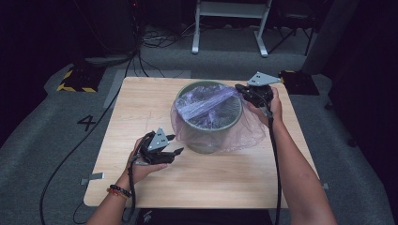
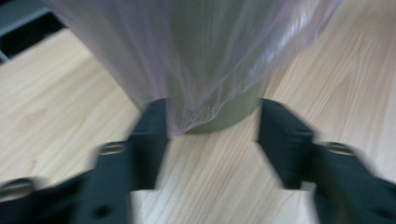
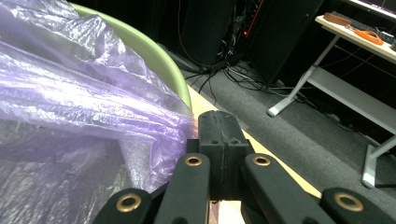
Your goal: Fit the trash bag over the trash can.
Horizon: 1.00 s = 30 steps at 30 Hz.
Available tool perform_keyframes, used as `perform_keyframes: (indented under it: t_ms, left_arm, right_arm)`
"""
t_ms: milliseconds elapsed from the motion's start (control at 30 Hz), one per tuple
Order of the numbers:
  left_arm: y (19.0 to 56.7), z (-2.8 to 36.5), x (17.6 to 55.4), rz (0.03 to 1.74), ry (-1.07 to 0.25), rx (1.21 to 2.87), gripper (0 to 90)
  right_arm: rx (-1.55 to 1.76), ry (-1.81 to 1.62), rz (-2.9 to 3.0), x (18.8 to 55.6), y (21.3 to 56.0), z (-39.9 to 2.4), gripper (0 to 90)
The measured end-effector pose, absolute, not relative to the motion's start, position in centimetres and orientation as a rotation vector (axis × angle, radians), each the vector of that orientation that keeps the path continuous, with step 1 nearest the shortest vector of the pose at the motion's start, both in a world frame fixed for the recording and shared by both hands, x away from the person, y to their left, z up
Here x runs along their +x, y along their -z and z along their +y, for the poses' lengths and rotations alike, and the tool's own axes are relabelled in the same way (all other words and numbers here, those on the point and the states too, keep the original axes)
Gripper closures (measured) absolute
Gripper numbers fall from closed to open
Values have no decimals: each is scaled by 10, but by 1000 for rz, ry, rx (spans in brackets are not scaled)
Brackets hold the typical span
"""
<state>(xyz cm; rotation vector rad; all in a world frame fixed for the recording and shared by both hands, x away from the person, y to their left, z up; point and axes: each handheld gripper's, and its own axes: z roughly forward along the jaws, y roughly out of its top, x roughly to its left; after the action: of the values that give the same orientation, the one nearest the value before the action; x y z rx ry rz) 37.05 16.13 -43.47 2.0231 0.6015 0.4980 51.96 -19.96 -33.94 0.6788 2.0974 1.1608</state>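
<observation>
Now, mid-table (image 1: 141, 187): green bin (image 1: 210, 136) stands upright, purple plastic bag (image 1: 206, 105) draped over its rim and down its sides. My right gripper (image 1: 241, 88) is at the far-right rim, jaws pressed together on a stretched fold of the bag. My left gripper (image 1: 174, 145) sits low, just beside the bin's base, jaws wide, holding nothing.
</observation>
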Motion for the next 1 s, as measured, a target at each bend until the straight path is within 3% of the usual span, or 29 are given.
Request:
perform_keyframes:
  t_ms: [167, 333, 567, 700, 833, 1000]
  left_arm:
    - [407, 174, 352, 552, -505, 1886, 178]
    - [376, 179, 358, 548, -564, 1849, 204]
    - [361, 162, 393, 601, -575, 1941, 237]
    - [356, 159, 401, 603, -590, 1958, 368]
    - [349, 163, 401, 581, -643, 1959, 688]
    - [339, 169, 403, 573, -699, 1944, 859]
  right_arm:
    - [686, -1182, 2087, 517, 337, -204, 900]
    - [669, -1215, 2085, 512, 335, -205, 900]
    - [632, -1236, 2087, 506, 330, -203, 900]
    - [614, -1248, 2090, 502, 327, -202, 900]
    - [586, -1262, 2098, 497, 325, -199, 900]
    - [552, -1261, 2113, 494, 322, -197, 900]
